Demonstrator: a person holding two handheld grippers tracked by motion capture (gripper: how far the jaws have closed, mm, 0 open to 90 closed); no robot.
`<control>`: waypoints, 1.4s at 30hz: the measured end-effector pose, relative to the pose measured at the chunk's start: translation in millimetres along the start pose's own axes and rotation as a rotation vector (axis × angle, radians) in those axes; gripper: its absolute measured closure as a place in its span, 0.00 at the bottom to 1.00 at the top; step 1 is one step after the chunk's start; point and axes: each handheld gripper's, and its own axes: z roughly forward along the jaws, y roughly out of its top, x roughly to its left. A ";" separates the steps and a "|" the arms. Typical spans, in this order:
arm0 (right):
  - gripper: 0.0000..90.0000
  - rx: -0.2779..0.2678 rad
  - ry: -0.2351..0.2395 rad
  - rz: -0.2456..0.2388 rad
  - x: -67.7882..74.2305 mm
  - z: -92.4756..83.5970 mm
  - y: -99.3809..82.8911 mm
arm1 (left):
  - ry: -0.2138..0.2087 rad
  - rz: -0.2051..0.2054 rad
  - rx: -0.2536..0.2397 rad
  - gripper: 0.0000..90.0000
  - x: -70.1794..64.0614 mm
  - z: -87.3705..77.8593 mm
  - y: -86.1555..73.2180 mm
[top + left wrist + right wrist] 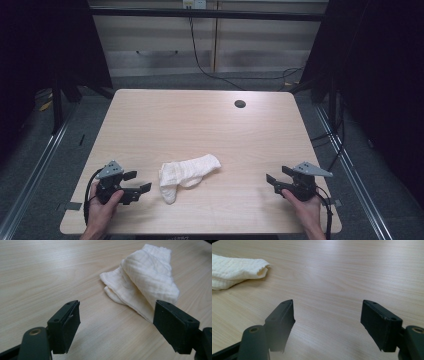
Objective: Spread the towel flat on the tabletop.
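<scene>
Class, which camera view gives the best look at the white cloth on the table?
The left gripper view: the white cloth is close, so its folded layers, edges and weave show clearly. The high view shows the whole cloth, small, between the two grippers. The right gripper view catches one end at its left edge.

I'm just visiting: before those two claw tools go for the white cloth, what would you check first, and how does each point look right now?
1. Left gripper jaws open, nothing between them: ok.
2. Right gripper jaws open, nothing held: ok.
3. White cloth lies crumpled between the two grippers, untouched: ok.
4. Cloth well inside the table edges: ok.
5. A loose cloth edge to pinch faces the left gripper: ok.
6. How many layers are folded under the cloth: cannot tell.
</scene>
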 end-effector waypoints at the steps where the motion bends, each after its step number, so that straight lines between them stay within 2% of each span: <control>1: 0.30 0.001 0.006 0.005 0.3 0.6 -0.1 | -0.005 -0.003 -0.002 0.24 0.0 -0.2 0.1; 4: 0.29 0.029 0.018 -0.005 1.7 3.2 -1.0 | 0.007 0.017 0.010 0.24 -0.3 1.1 0.7; 7: 0.30 0.058 0.057 -0.003 5.3 6.2 -1.4 | 0.006 0.016 0.008 0.24 -0.5 1.9 1.1; 12: 0.32 0.080 0.096 -0.015 13.1 8.4 0.2 | 0.016 0.009 0.001 0.24 -1.4 -0.2 0.3; 15: 0.37 0.069 0.134 -0.023 21.0 7.8 5.2 | 0.022 0.012 0.002 0.24 -2.5 -0.8 -0.4; 16: 0.42 0.066 0.139 -0.027 23.1 7.8 6.6 | 0.020 0.015 0.004 0.23 -2.7 -0.8 -0.4; 17: 0.51 0.057 0.165 -0.043 26.5 7.6 8.5 | 0.025 0.017 0.009 0.23 -2.6 -0.5 -0.2; 21: 0.50 0.085 0.227 -0.068 38.9 11.8 13.0 | 0.023 0.018 0.025 0.23 0.1 1.7 -0.5; 28: 0.40 0.134 0.301 -0.102 55.6 28.7 23.7 | 0.026 0.013 0.026 0.23 -1.0 1.8 -0.6; 31: 0.42 0.143 0.331 -0.129 63.8 36.2 30.3 | 0.026 0.021 0.024 0.23 -2.2 1.0 -0.6; 35: 0.50 0.164 0.378 -0.161 74.4 50.7 40.7 | 0.021 0.021 0.018 0.23 -2.3 1.5 -0.4; 42: 0.45 0.171 0.437 -0.193 93.2 79.2 61.5 | 0.025 0.028 0.018 0.24 -1.7 2.0 0.6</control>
